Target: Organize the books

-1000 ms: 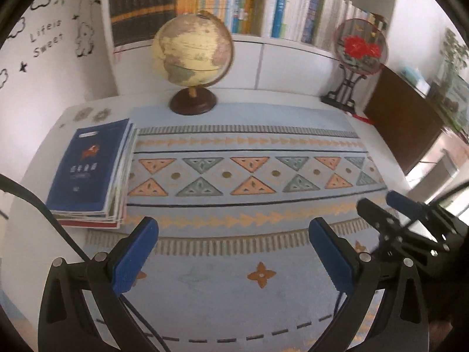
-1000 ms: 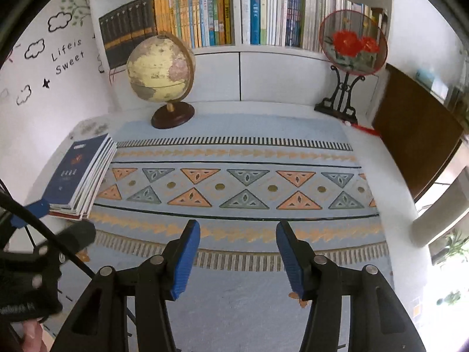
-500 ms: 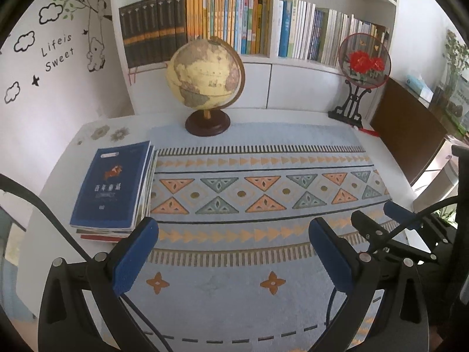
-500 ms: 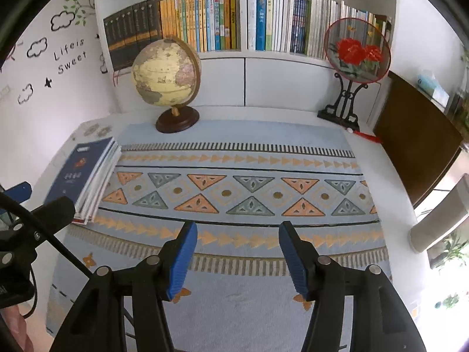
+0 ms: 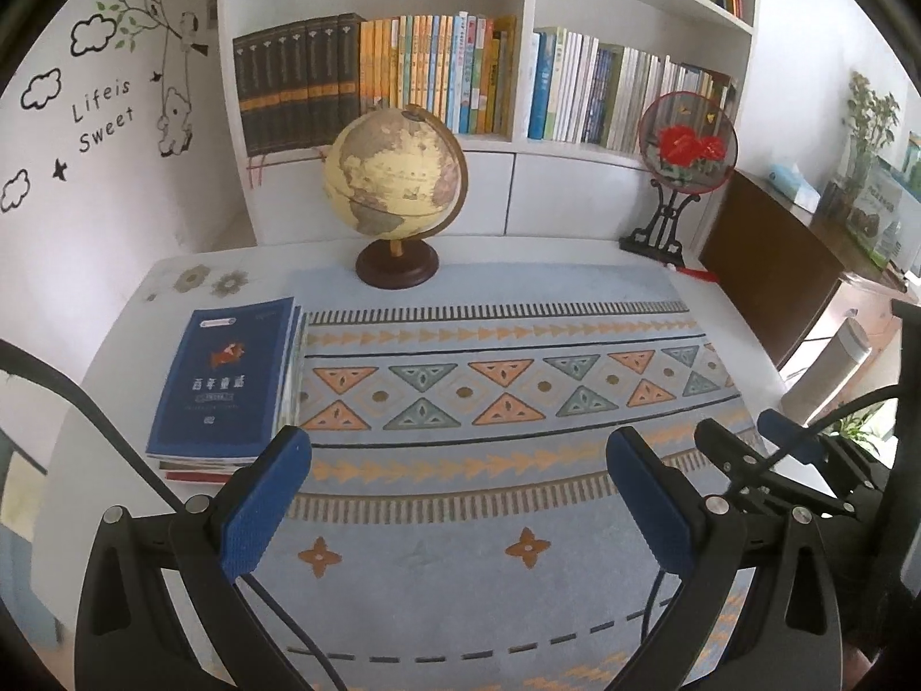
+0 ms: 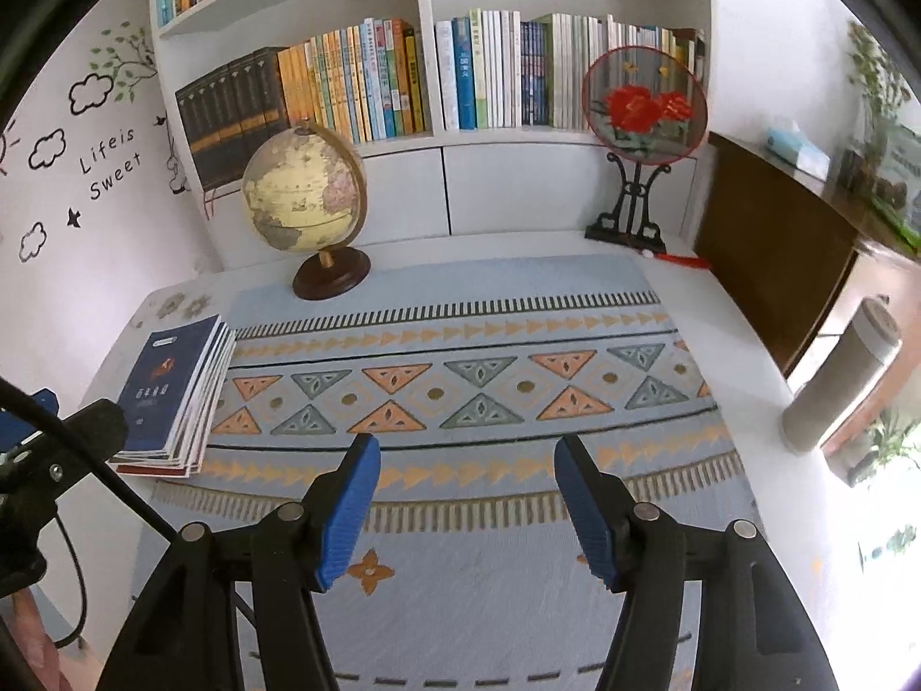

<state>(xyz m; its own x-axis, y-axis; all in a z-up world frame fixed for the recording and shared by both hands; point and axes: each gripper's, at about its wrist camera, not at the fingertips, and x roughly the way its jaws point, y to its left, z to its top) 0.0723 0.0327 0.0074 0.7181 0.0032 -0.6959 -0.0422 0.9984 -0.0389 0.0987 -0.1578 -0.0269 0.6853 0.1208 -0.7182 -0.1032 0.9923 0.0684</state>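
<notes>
Two empty grippers, left (image 5: pixel 460 495) and right (image 6: pixel 466 501), are hovering with jaws apart, the right's just widening, over a patterned blue mat (image 5: pixel 489 518); the blue-covered book stack (image 5: pixel 230 386) looks neatly squared, likely awaiting shelving next

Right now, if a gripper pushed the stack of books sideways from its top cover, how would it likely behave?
The stack of books is thin softcovers with edges already fanned unevenly, so the top ones would probably slide off rather than move together. Lifted singly, a book would likely flop. The glossy blue cover may be slippery.
</notes>
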